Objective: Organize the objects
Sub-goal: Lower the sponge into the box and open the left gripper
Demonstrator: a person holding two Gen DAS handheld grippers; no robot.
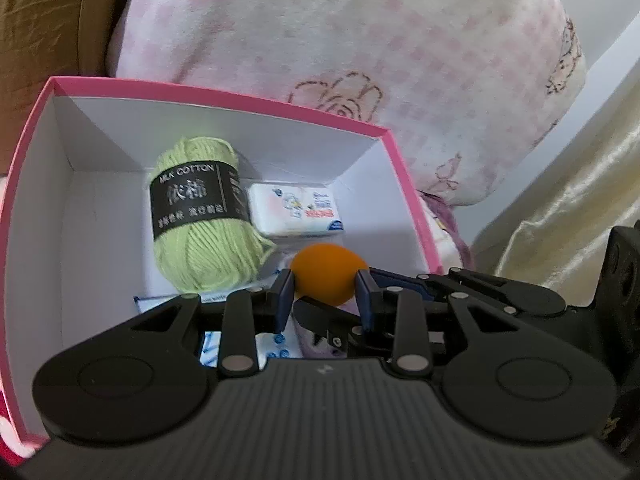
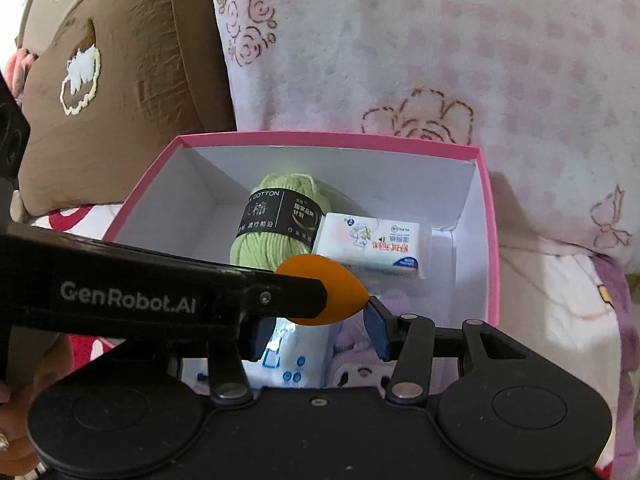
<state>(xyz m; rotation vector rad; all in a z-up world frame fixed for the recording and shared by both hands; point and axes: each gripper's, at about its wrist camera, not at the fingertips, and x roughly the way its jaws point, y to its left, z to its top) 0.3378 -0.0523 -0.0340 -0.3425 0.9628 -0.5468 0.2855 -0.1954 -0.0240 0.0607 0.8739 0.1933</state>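
Pink box [image 2: 494, 240] on floral bedding [image 2: 560, 308].

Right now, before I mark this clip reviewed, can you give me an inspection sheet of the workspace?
Surface: printed bedding under the pink box.
Job's things: green yarn and tissue pack in the box; orange sponge above it.
Clutter: printed packets on the box floor.
Grippers: left gripper shut on the sponge; right gripper at the sponge's tip, grip unclear.
Cables: nothing seen.
Surroundings: floral blanket, brown cushion.
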